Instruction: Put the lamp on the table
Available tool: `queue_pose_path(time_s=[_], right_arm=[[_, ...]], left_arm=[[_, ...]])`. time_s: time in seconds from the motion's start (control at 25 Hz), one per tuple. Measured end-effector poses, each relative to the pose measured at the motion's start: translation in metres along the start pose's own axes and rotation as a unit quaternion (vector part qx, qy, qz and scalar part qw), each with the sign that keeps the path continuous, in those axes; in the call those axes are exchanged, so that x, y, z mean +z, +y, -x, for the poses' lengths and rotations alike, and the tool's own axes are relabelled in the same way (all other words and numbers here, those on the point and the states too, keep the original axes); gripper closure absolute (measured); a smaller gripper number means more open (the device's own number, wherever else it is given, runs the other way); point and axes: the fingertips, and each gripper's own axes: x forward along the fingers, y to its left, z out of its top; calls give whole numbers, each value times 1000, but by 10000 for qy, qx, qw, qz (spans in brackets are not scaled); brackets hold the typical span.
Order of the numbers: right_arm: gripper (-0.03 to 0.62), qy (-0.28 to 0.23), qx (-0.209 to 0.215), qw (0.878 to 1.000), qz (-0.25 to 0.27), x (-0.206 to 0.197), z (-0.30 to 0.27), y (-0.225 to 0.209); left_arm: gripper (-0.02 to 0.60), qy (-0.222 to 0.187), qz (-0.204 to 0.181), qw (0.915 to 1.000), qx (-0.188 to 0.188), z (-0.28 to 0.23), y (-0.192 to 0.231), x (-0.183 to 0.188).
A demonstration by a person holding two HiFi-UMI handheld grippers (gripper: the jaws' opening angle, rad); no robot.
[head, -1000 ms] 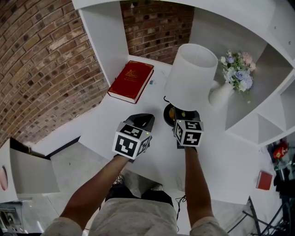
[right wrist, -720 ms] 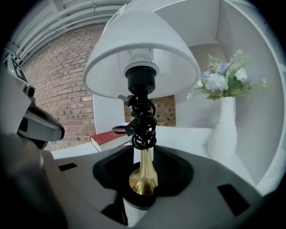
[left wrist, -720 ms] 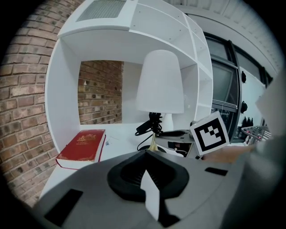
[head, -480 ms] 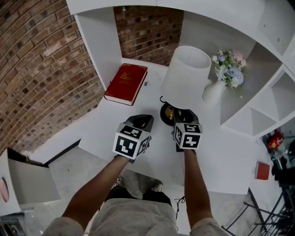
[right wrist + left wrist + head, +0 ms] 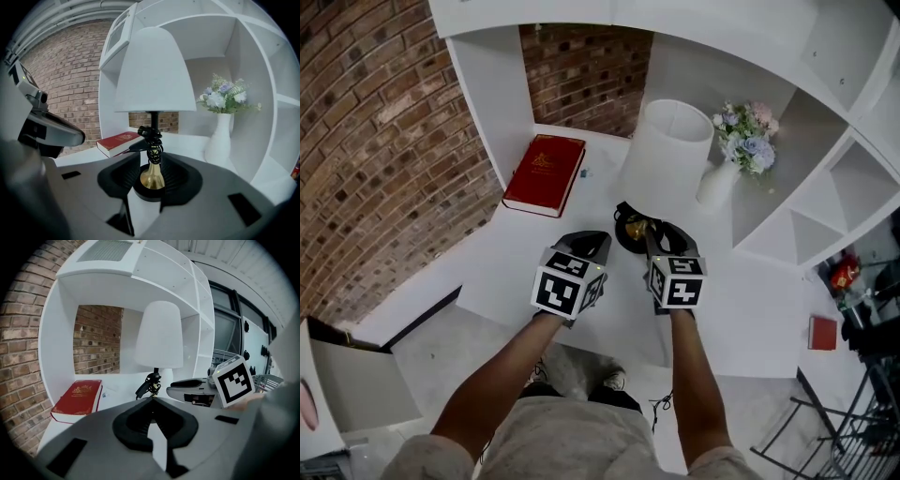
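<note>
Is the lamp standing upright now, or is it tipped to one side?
Upright. In the right gripper view the lamp rises straight from its base, and the lower rim of its shade lies level.

Soft, even light fills the scene. The white tabletop (image 5: 525,253) and shelves (image 5: 487,103) come out bright, close to washed out, with no hard glare and only faint shadow round the foot of the lamp (image 5: 667,155). The brick wall (image 5: 384,141) is dimmer. Both gripper views are fisheye, with black corners and bowed shelf edges. In them the left gripper (image 5: 152,420) and right gripper (image 5: 149,177) fill the bottom as blurred grey, while the lamp is sharp.
</note>
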Motion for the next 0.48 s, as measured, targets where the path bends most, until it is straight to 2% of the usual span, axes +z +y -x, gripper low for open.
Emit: queue_pose_path(time_s=[0.24,0.48], right_arm=[[474,55,-173,9998,-11,1,16,0],[474,180,-318,9992,-144,-2,33,2]], left_arm=[[588,24,-172,9998,-138,3,-1,0],[588,-65,-157,9997,-185,8,6,7]])
